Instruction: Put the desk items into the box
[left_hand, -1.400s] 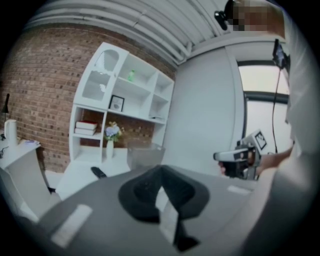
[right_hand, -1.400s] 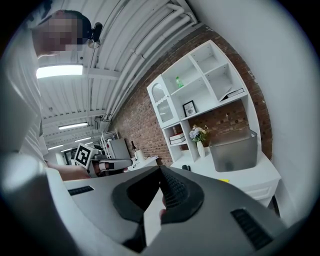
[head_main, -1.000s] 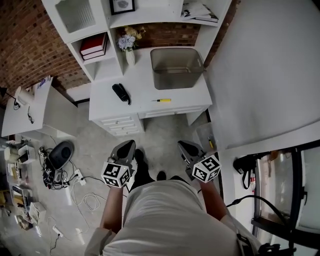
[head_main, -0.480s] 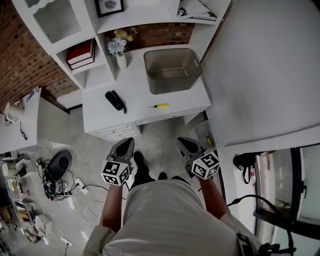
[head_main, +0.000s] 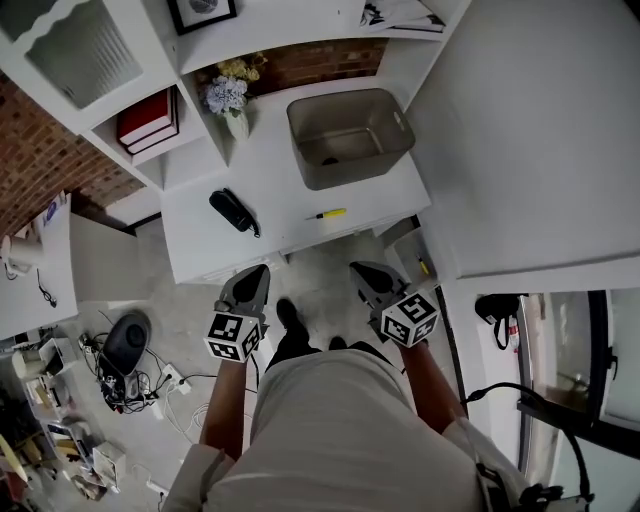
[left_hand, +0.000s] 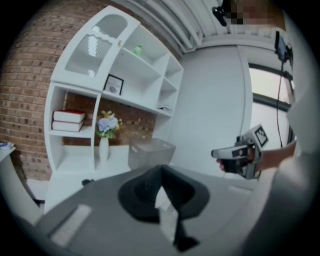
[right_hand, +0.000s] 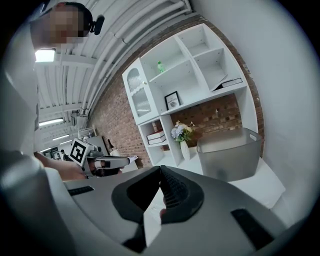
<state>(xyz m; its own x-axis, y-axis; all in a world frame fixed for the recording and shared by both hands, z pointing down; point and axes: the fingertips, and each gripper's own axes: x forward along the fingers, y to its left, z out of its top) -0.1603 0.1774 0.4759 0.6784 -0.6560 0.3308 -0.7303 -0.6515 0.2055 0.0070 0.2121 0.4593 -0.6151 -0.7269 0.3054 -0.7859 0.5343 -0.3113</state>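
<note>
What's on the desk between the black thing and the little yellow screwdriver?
Nothing. In the head view, the white desk is bare between the black thing and the yellow screwdriver.

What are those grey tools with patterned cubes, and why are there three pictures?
There is no robot: a person stands before a white desk and holds a two-jaw gripper in each hand; the patterned cubes are part of them. The top-down picture comes from a camera on the person's head and shows the left gripper and right gripper. The other two come from cameras riding on each gripper, looking along its jaws. Both pairs of jaws are shut, holding nothing. On the desk lie a yellow screwdriver, a black handset-like object and a grey box, meant to receive the items.
</note>
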